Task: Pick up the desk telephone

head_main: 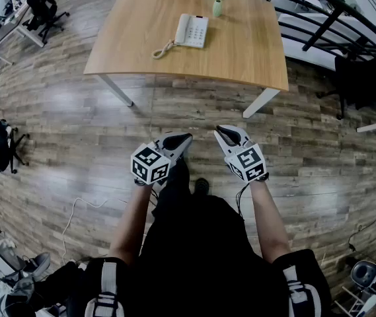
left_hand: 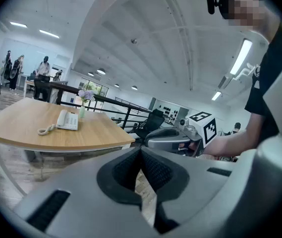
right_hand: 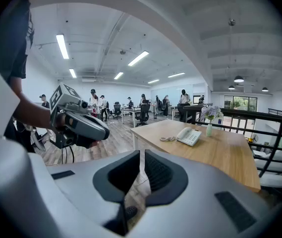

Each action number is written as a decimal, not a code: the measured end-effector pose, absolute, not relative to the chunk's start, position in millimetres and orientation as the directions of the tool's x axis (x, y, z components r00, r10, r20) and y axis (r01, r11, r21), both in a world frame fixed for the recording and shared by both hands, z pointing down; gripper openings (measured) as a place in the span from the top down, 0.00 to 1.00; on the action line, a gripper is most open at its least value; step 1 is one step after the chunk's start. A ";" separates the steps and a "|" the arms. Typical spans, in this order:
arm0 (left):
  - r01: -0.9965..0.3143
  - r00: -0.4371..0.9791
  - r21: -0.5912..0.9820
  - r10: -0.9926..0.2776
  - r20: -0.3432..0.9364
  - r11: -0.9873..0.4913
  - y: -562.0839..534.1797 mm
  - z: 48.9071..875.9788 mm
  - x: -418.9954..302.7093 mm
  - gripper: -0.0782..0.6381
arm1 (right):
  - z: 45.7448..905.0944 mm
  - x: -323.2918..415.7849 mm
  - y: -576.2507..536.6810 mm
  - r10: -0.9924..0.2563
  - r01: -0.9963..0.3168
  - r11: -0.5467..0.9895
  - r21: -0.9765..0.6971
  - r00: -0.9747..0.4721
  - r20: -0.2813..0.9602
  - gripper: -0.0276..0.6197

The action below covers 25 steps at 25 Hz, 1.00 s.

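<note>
Nearest, the person stands on the wooden floor (head_main: pixel 75 131) and holds both grippers in front of the body, side by side and a little apart. The left gripper (head_main: pixel 182 137) has its jaws pressed together with nothing between them. The right gripper (head_main: pixel 222 132) is also closed and empty, with only a thin slit between its pads. Both tips point toward 12 o'clock and hang over the floor, well apart from the table (head_main: pixel 254 45).

Further, at 12 o'clock from the grippers, the wooden table stands on white legs. The desk telephone (head_main: pixel 192 30) lies on its far half, untouched. Its handset seems to rest in the cradle, though it is small in the head view. The coiled cord (head_main: pixel 163 49) lies at 7 o'clock of the telephone. A small vase (head_main: pixel 218 5) with flowers stands at 1 o'clock of it, near the far edge.
</note>
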<state>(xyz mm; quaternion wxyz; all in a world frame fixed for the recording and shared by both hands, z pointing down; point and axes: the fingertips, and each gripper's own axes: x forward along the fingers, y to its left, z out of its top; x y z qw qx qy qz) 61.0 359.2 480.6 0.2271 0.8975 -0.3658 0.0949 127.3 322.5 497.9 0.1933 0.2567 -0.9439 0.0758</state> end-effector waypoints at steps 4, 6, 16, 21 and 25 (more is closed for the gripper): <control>-0.704 0.710 0.318 -0.615 0.344 -0.635 368.7 477.8 69.8 0.86 | 497.8 137.8 328.3 -0.459 -0.516 0.856 -0.036 -0.790 0.407 0.89; -0.707 0.706 0.306 -0.615 0.352 -0.637 371.8 478.9 72.0 0.86 | 499.8 140.7 330.1 -0.460 -0.517 0.855 -0.037 -0.788 0.409 0.89; -0.706 0.707 0.294 -0.616 0.347 -0.644 351.4 472.3 74.3 0.86 | 492.6 146.7 312.0 -0.479 -0.529 0.849 -0.020 -0.784 0.396 0.89; -0.702 0.711 0.296 -0.611 0.348 -0.648 337.8 471.8 73.4 0.86 | 494.7 151.2 296.4 -0.496 -0.552 0.833 -0.028 -0.770 0.402 0.89; -0.713 0.700 0.299 -0.624 0.346 -0.634 331.5 470.9 68.5 0.86 | 496.8 149.5 287.5 -0.501 -0.564 0.823 -0.063 -0.773 0.390 0.88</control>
